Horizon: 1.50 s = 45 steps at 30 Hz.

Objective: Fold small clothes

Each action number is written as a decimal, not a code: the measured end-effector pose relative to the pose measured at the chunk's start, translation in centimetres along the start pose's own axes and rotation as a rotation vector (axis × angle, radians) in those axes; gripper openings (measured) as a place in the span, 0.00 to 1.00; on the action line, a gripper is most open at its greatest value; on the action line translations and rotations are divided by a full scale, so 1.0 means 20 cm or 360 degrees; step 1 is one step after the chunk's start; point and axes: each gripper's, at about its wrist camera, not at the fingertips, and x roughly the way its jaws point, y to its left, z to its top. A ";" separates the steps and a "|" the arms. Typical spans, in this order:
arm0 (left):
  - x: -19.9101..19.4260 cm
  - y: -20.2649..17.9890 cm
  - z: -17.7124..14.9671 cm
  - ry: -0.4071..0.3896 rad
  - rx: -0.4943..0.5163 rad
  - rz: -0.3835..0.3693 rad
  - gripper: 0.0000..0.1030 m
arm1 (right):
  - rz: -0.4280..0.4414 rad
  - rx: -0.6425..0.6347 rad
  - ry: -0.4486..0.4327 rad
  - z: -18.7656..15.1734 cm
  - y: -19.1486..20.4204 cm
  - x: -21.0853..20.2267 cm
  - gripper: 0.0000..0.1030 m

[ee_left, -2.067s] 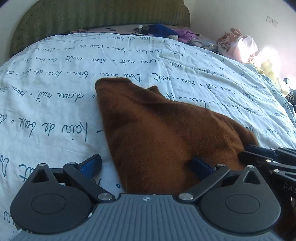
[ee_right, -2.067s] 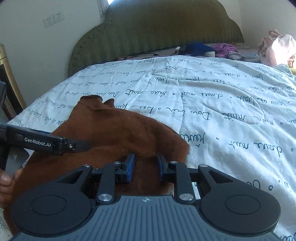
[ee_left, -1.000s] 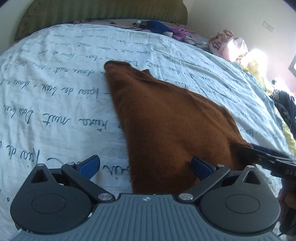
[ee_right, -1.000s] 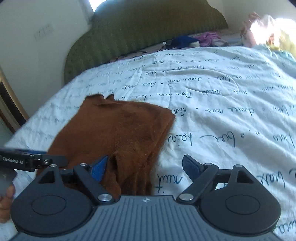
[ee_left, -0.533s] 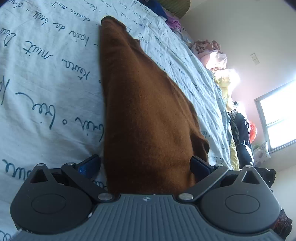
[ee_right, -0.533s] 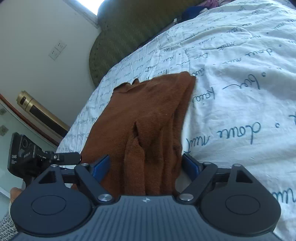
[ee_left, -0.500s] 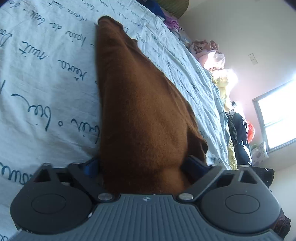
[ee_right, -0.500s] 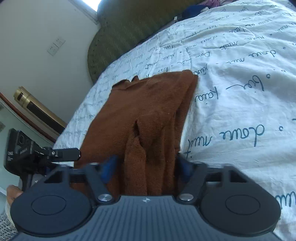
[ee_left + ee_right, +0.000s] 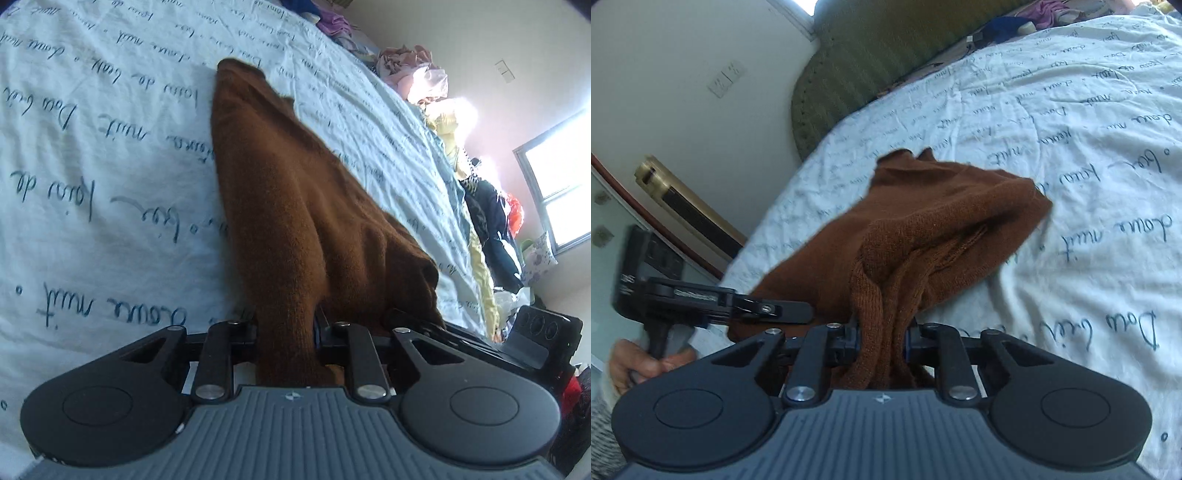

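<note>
A brown knitted garment [image 9: 295,184] lies lengthwise on the bed, its near end lifted and bunched. In the left wrist view my left gripper [image 9: 286,325] has its jaws closing, pads pressed on a gathered fold of that near edge. In the right wrist view the same garment [image 9: 942,221] rises in folds into my right gripper [image 9: 882,332], whose jaws are also closing with the cloth pinched between them. The left gripper [image 9: 768,308] shows at the garment's left corner, held by a hand [image 9: 639,362]. The right gripper's body [image 9: 535,332] appears low on the right.
The white bedspread [image 9: 92,147] with dark handwriting print covers the bed. A green padded headboard [image 9: 886,55] stands at the far end. Piles of other clothes [image 9: 417,77] lie along the bed's far right side, below a window [image 9: 554,184].
Both grippers stood wide open around the garment's near edge, then shut on it. The near edge is now bunched and raised off the bedspread, and both views have tilted.
</note>
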 end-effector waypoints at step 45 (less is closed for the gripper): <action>0.17 -0.22 -0.23 -0.0252 0.0442 0.0585 1.00 | -0.0699 -0.0608 -0.0185 -0.06 0.13 0.12 0.38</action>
